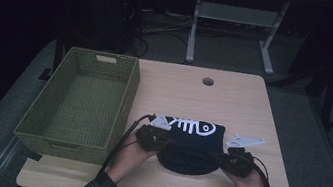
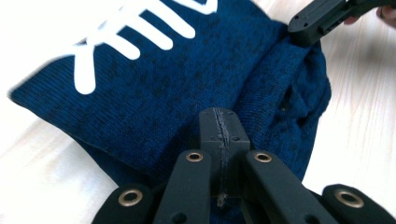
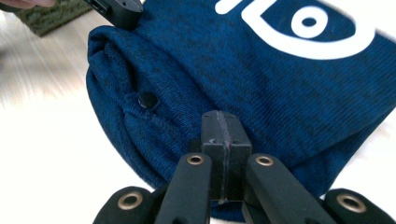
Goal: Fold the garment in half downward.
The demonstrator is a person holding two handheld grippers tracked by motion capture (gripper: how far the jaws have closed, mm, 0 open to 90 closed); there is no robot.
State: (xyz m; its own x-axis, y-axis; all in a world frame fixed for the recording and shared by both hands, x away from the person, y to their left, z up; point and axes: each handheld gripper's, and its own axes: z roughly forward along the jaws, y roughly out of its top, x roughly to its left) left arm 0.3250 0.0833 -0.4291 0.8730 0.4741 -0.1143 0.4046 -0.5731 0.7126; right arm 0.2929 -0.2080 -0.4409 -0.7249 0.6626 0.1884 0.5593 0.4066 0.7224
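Observation:
A dark blue knit hat with a white fish-skeleton print lies flat on the wooden table, near its front edge. My left gripper is at the hat's left side and my right gripper at its right side. In the left gripper view the jaws are pressed together, their tips over the blue knit. The right gripper view has the same picture: shut jaws over the folded brim, which bears a small black button. I see no fabric between either pair of pads.
A green woven basket stands empty on the table's left part, close to the left hand. A round cable hole is at the table's far middle. Behind the table stand a desk frame and loose cables on the floor.

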